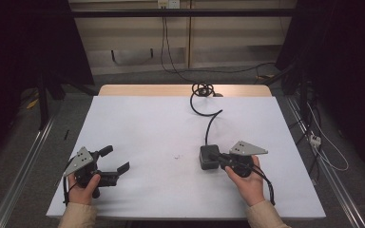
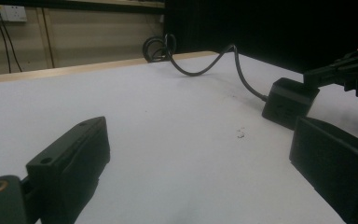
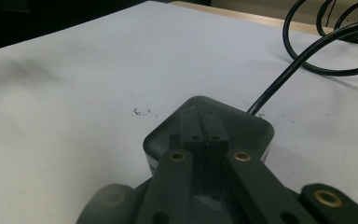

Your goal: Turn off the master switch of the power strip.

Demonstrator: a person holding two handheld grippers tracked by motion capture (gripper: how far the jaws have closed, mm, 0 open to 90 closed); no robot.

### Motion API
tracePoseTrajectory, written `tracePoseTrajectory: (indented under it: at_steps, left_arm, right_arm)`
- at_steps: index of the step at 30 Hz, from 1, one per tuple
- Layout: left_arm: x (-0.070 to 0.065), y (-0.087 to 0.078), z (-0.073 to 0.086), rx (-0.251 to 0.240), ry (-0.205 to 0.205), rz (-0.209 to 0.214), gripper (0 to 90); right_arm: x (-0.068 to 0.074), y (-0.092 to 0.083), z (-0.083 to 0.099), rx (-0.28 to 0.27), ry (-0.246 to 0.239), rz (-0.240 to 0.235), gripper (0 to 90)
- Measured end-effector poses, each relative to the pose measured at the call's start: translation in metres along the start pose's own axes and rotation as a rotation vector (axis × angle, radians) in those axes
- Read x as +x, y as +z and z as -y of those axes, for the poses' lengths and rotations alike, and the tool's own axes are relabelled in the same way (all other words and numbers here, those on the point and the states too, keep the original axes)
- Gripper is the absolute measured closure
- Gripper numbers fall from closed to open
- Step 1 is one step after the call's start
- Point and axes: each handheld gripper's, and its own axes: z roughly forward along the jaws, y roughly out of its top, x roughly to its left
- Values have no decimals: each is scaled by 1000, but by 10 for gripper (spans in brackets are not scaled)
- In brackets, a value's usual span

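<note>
Your left tongs (image 1: 116, 159) gape wide and empty above the white bench (image 1: 147, 123), your right tongs (image 1: 217, 158) rest closed on top of the black adapter block (image 1: 208, 157), whose cable (image 1: 208, 114) curls away to the far edge.

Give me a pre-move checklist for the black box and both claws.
1. Right claw over the black box, jaws together on its top: ok.
2. Actual grip on the box: cannot tell.
3. Left claw open and holding nothing: ok.
4. Box cable free of both claws: ok.
5. Cable slack, coiled at the table's far edge: ok.
6. Box flat on the table: ok.
</note>
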Motion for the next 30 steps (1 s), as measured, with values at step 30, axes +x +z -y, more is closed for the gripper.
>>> tracePoseTrajectory:
  at_steps: [30]
  left_arm:
    - [-1,0,0,2,1,-3,49]
  right_arm:
    - [1,0,0,4,-4,11,900]
